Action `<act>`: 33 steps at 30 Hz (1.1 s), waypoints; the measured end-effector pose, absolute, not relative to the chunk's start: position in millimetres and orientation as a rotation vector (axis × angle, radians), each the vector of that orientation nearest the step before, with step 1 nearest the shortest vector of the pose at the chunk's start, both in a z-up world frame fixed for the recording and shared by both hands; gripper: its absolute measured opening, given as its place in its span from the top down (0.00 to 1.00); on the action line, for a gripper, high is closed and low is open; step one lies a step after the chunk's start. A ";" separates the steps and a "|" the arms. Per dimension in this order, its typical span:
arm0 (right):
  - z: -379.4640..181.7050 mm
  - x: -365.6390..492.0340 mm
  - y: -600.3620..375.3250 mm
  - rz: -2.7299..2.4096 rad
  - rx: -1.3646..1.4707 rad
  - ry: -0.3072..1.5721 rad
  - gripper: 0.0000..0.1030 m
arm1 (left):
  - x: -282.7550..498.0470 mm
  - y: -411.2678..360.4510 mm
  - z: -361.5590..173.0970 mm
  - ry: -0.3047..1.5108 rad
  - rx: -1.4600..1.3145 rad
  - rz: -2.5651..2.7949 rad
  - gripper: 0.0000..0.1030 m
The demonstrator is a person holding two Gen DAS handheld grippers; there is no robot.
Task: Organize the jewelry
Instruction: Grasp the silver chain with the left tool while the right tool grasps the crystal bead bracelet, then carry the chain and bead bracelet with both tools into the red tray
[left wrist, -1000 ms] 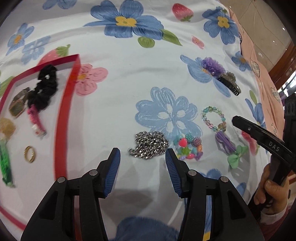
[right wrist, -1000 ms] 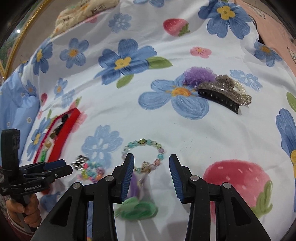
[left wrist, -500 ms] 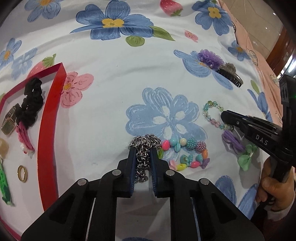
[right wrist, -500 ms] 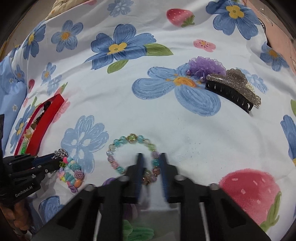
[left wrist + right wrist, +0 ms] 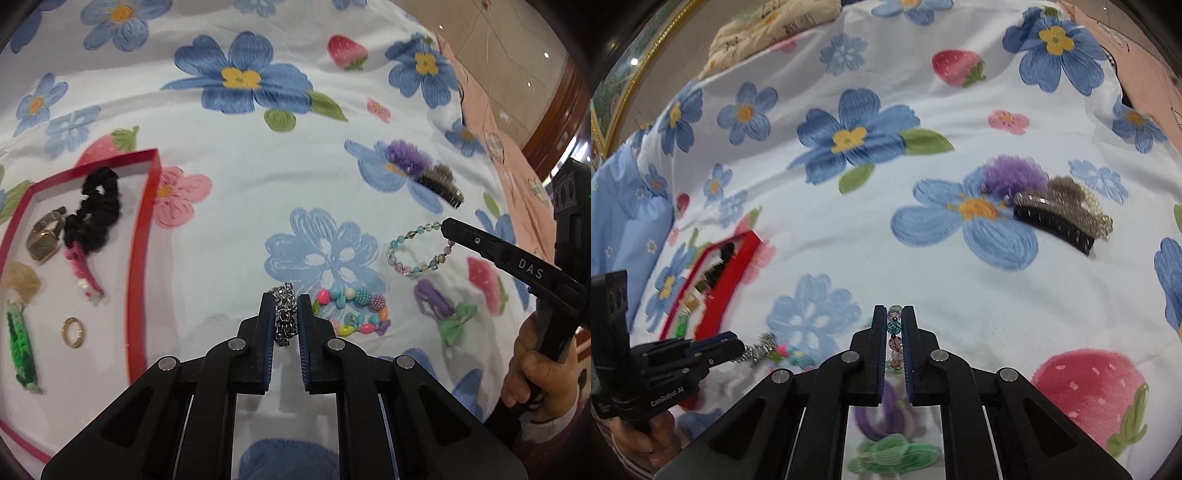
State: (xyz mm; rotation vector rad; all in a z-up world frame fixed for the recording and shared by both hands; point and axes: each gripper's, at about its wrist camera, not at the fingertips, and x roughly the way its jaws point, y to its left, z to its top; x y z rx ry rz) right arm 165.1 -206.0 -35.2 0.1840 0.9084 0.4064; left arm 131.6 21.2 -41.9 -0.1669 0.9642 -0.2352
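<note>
Floral sheet; left claw just clamped silver chain, right claw glass-bead bracelet.

"DAS" stands on the right gripper; "GenRobot.AI" stands on the left gripper.

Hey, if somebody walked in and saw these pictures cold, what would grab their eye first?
Probably the two black grippers, each clamped on jewelry: the left gripper pinches a silver chain, and the right gripper holds a pale beaded bracelet. Next, the loud flower-and-strawberry cloth under everything. Then the red tray at the left, already holding a black scrunchie and a gold ring.
</note>
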 end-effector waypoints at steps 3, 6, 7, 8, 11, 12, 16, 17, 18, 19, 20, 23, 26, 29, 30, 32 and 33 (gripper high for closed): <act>-21.1 161.9 -201.2 0.431 0.192 0.881 0.93 | 126.0 30.9 -30.0 0.937 -0.187 -0.228 0.90; -8.7 159.6 -193.5 0.465 0.202 0.867 0.93 | 120.3 42.9 -19.1 0.914 -0.204 -0.216 0.90; -3.4 158.3 -189.3 0.476 0.199 0.857 0.93 | 118.8 45.8 -17.1 0.909 -0.207 -0.212 0.90; 0.0 157.0 -186.1 0.483 0.195 0.849 0.93 | 117.0 49.7 -14.6 0.902 -0.212 -0.207 0.90; 8.8 154.1 -176.2 0.508 0.190 0.834 0.93 | 110.9 62.4 -8.2 0.886 -0.224 -0.186 0.91; 11.1 153.2 -172.7 0.519 0.189 0.832 0.93 | 108.4 67.1 -6.1 0.881 -0.229 -0.178 0.91; 17.8 148.6 -156.3 0.571 0.192 0.829 0.93 | 98.6 84.8 -0.4 0.866 -0.245 -0.146 0.91; 19.2 147.0 -151.1 0.581 0.188 0.826 0.93 | 95.5 90.0 1.5 0.860 -0.251 -0.137 0.91; 19.9 145.9 -147.3 0.589 0.185 0.826 0.93 | 93.2 93.0 2.7 0.857 -0.254 -0.133 0.91; 20.8 144.6 -141.3 0.604 0.184 0.826 0.93 | 90.0 97.4 4.7 0.852 -0.259 -0.127 0.91; 21.5 144.1 -137.2 0.614 0.185 0.827 0.93 | 87.5 101.2 6.7 0.846 -0.265 -0.121 0.91; 24.2 140.2 -124.2 0.647 0.185 0.825 0.93 | 78.8 113.9 16.3 0.823 -0.281 -0.107 0.91; 27.9 135.5 -110.8 0.679 0.178 0.823 0.93 | 71.4 122.8 26.7 0.798 -0.287 -0.100 0.91; 31.3 131.0 -97.6 0.711 0.175 0.820 0.93 | 64.6 131.8 38.2 0.770 -0.291 -0.090 0.91; 32.2 129.8 -94.2 0.719 0.173 0.819 0.93 | 62.6 135.2 42.0 0.761 -0.293 -0.086 0.91; 34.1 126.9 -84.8 0.743 0.170 0.818 0.93 | 59.4 140.8 47.4 0.748 -0.294 -0.079 0.91; 35.2 125.2 -79.1 0.756 0.167 0.819 0.93 | 57.7 144.0 49.6 0.742 -0.295 -0.073 0.91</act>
